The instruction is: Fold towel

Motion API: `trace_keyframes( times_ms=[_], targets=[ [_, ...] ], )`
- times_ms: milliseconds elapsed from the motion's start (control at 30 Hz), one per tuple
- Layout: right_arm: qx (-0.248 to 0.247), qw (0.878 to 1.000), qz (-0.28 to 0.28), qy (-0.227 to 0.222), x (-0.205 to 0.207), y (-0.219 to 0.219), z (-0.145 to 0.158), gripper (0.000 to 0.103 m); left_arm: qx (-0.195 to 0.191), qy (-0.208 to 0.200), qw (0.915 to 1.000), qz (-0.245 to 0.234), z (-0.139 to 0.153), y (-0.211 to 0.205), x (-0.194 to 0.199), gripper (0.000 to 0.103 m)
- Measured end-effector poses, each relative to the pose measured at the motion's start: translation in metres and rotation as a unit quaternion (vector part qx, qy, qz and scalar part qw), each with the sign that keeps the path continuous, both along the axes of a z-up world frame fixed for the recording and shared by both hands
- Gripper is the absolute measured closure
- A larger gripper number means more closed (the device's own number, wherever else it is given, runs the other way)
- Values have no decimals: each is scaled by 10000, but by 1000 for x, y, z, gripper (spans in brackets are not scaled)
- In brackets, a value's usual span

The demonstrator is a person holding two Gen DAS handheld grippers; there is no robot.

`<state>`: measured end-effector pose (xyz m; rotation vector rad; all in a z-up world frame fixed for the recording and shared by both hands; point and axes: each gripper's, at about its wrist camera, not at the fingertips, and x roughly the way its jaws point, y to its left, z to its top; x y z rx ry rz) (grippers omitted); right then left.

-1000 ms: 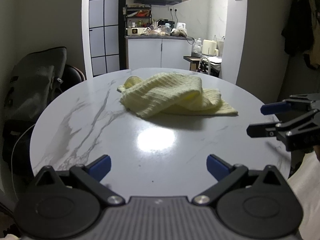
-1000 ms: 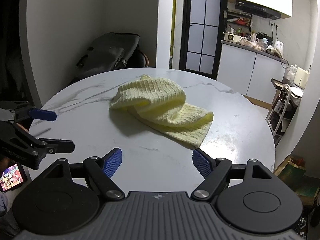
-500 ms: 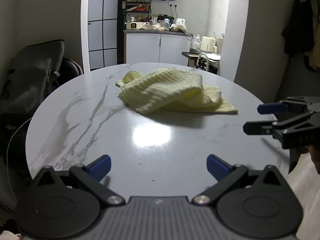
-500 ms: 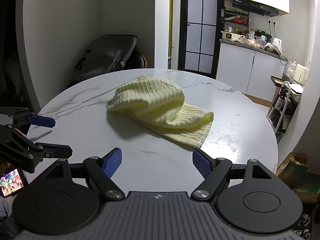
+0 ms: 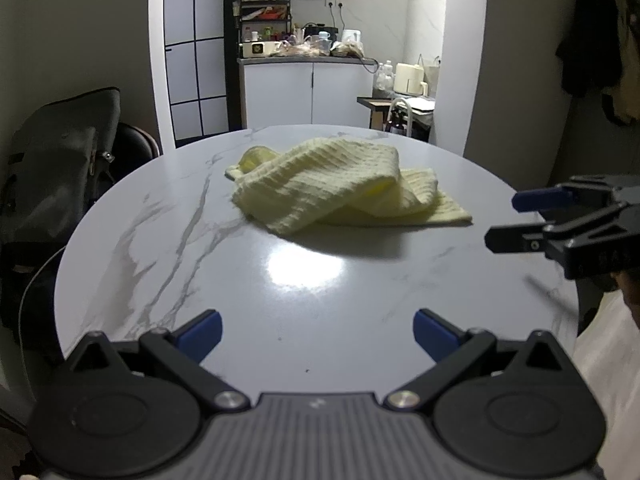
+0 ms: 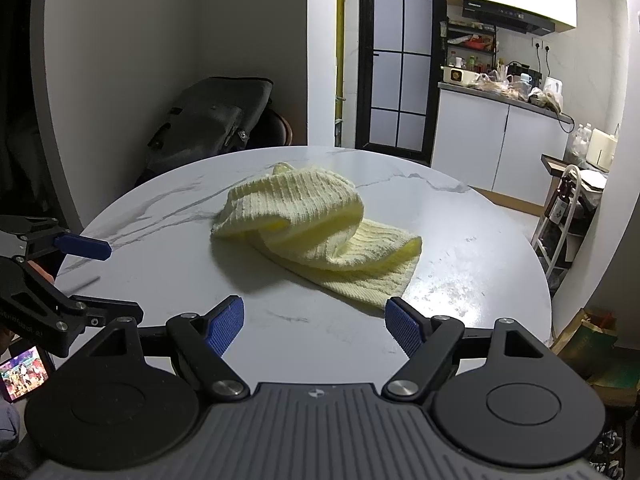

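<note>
A pale yellow ribbed towel (image 5: 340,188) lies crumpled in a loose heap on the round white marble table (image 5: 180,248), toward its far half; the same towel (image 6: 316,232) shows in the right wrist view. My left gripper (image 5: 316,330) hovers open over the table's near edge, well short of the towel, with nothing between its blue pads. My right gripper (image 6: 314,326) is open too, empty, just short of the towel's nearest corner. Each gripper shows from the side in the other's view: the right gripper (image 5: 504,218) at the right edge, the left gripper (image 6: 120,280) at the left edge.
A dark bag (image 5: 56,160) rests on a chair behind the table at the left. A kitchen counter (image 5: 308,60) with clutter stands beyond a black-framed glass door (image 6: 394,60). A small shelf cart (image 6: 568,220) stands right of the table.
The views shift only slightly; both grippers stay open and in place, and the towel has not moved.
</note>
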<state>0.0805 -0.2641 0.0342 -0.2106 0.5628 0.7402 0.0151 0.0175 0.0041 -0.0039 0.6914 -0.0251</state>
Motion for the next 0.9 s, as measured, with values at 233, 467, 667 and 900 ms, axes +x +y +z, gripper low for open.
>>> trace_keyframes(
  times_ms=[233,467,667,900],
  targets=[
    [14,10000,24,57,4,1,-3,21,-73,10,10000,48,1,7,-5,0],
    [24,10000,32,61,8,2,-3,21,-38,-44,9998,165,5,12,-1,0],
    [-8,10000,48,71,14,1,2,21,-51,-49,9997,232,6,15,5,0],
    [-36,9994,324,79,22,4,10,21,-73,-36,9996,271,7,21,18,0]
  ],
)
